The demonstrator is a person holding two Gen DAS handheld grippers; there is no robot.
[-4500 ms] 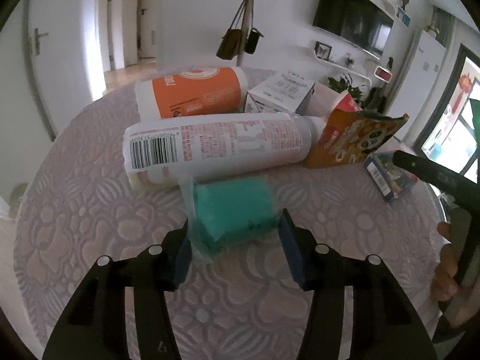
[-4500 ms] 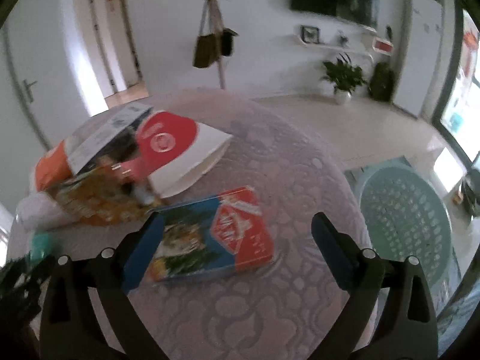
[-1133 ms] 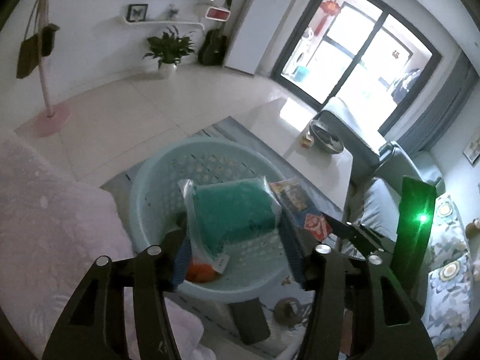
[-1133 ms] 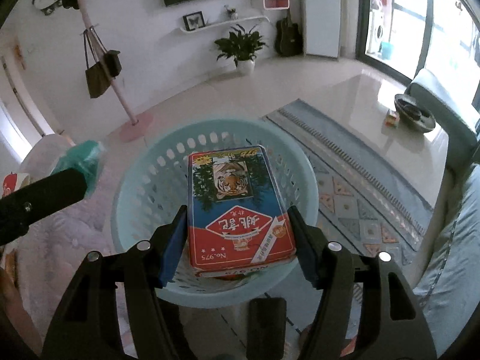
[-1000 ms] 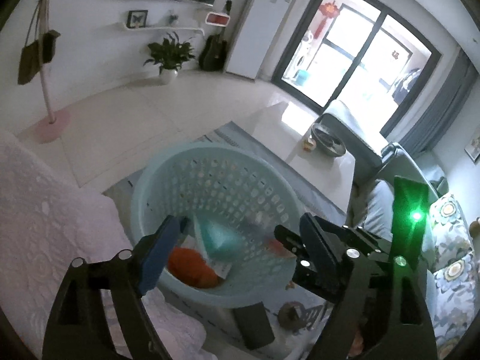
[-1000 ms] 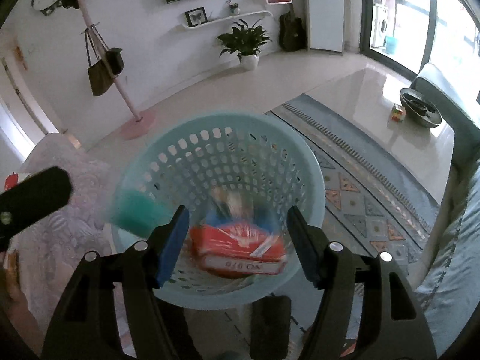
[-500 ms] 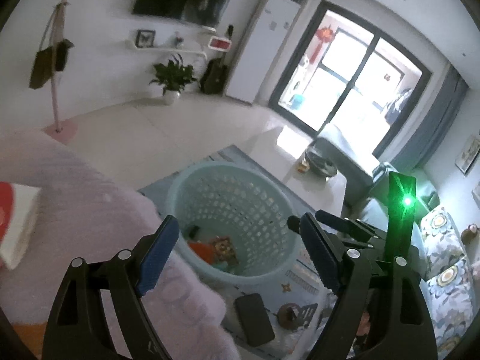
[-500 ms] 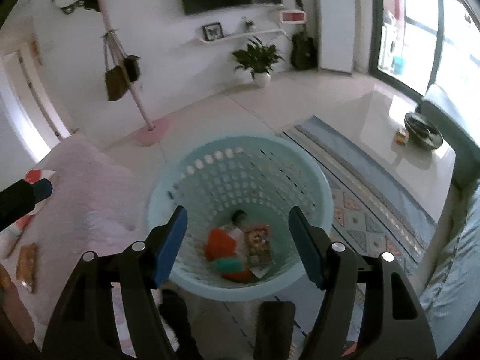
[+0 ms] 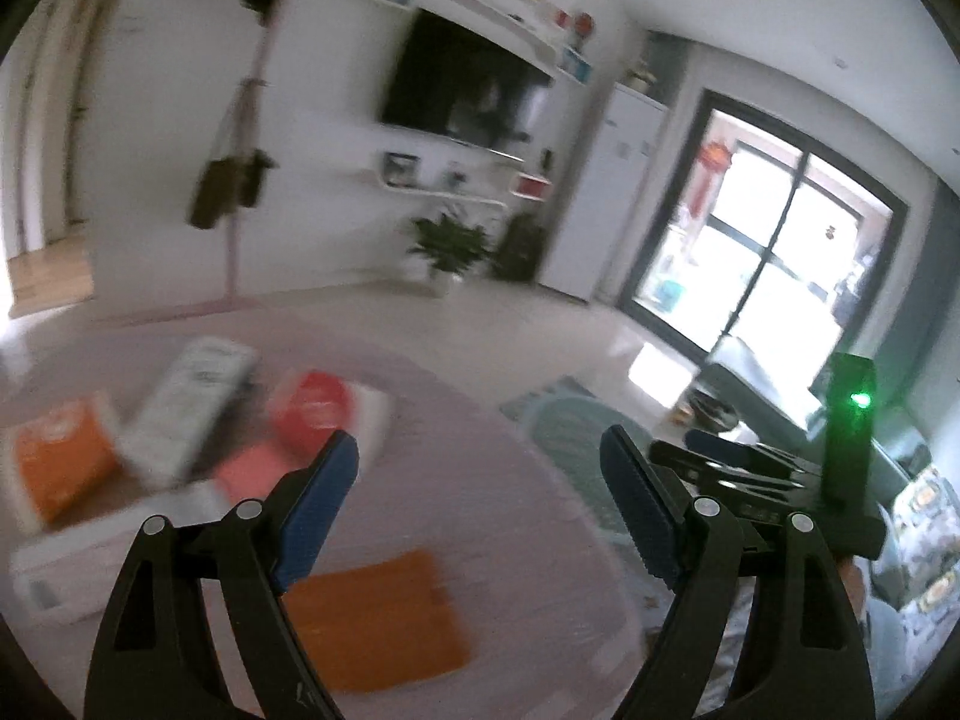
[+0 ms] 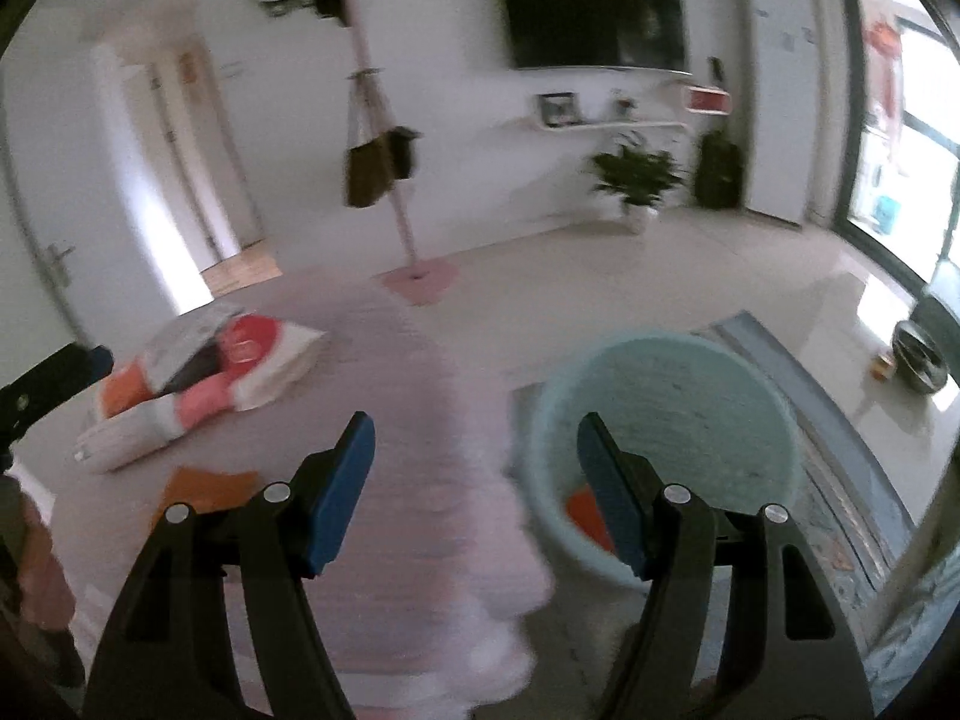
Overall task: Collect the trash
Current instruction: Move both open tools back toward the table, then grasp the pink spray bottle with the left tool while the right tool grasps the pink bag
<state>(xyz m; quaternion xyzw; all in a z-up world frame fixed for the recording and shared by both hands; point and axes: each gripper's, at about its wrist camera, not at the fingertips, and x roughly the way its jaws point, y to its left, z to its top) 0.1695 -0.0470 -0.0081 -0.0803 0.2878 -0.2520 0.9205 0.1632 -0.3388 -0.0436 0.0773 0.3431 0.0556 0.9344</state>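
Both views are motion-blurred. My left gripper [image 9: 480,480] is open and empty above the pink-clothed round table [image 9: 480,480]. An orange packet [image 9: 372,624] lies just below it. Further left lie a white bottle [image 9: 108,552], an orange-labelled bottle [image 9: 54,468], a white box [image 9: 186,402] and a red-and-white carton [image 9: 324,408]. My right gripper [image 10: 477,462] is open and empty over the table edge, beside the light-blue laundry basket [image 10: 660,384] on the floor. Orange trash [image 10: 585,510] shows inside the basket. The right gripper also shows in the left wrist view [image 9: 738,462].
A patterned rug [image 10: 840,450] lies under the basket. A pink coat stand [image 10: 384,180] with bags stands beyond the table. A sofa [image 9: 918,516] is at the right. A dark bowl [image 10: 921,354] sits on a low table.
Both grippers let go of the teal pack and the tiger box into the basket, then swung left and up, back over the table. Both stay open.
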